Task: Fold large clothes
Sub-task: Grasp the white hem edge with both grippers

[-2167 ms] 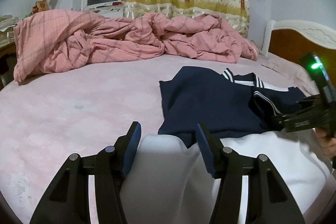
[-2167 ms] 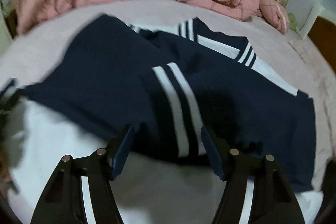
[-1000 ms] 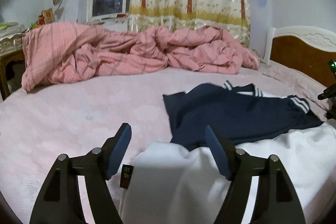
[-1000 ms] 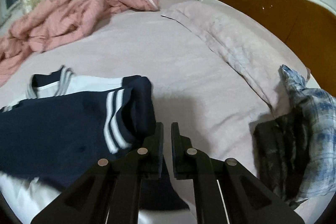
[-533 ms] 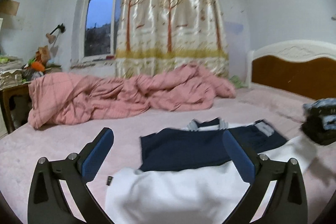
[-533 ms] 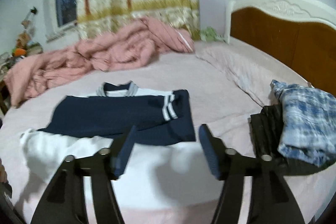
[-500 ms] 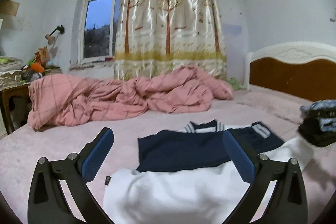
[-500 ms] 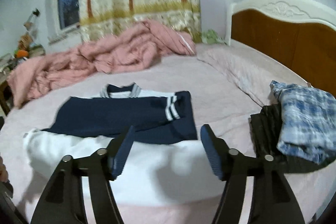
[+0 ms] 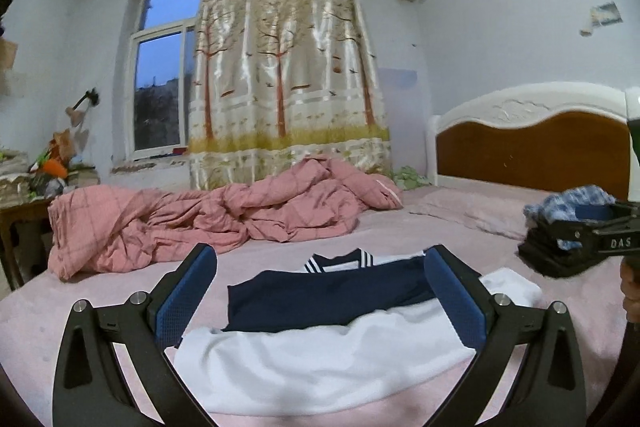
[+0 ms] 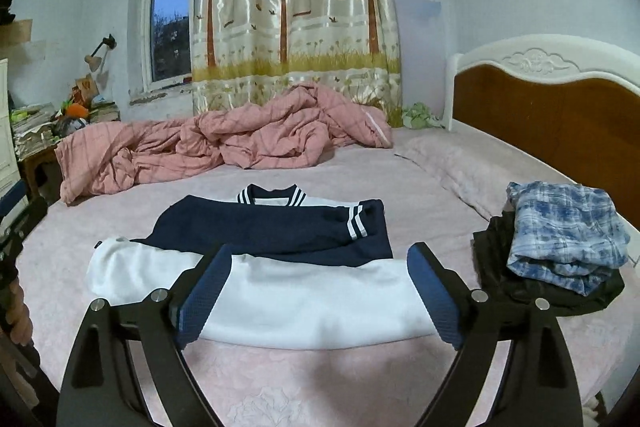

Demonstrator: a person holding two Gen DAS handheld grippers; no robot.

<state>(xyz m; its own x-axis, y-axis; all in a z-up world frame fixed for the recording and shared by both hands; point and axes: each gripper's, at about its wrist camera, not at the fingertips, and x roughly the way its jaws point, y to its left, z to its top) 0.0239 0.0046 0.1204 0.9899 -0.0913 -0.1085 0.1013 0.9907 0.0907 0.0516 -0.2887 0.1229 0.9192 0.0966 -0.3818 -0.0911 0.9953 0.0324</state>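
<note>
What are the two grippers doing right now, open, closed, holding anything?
Left gripper: open, holding nothing, above the navy and white garment.
Right gripper: open, holding nothing, above the same garment.

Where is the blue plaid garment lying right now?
In the right wrist view the blue plaid garment lies folded on a dark garment at the bed's right side, near the headboard, right of the navy-and-white jacket.

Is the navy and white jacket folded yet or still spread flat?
Partly folded: the jacket has both navy sleeves crossed over its chest, but the white body remains full length.
</note>
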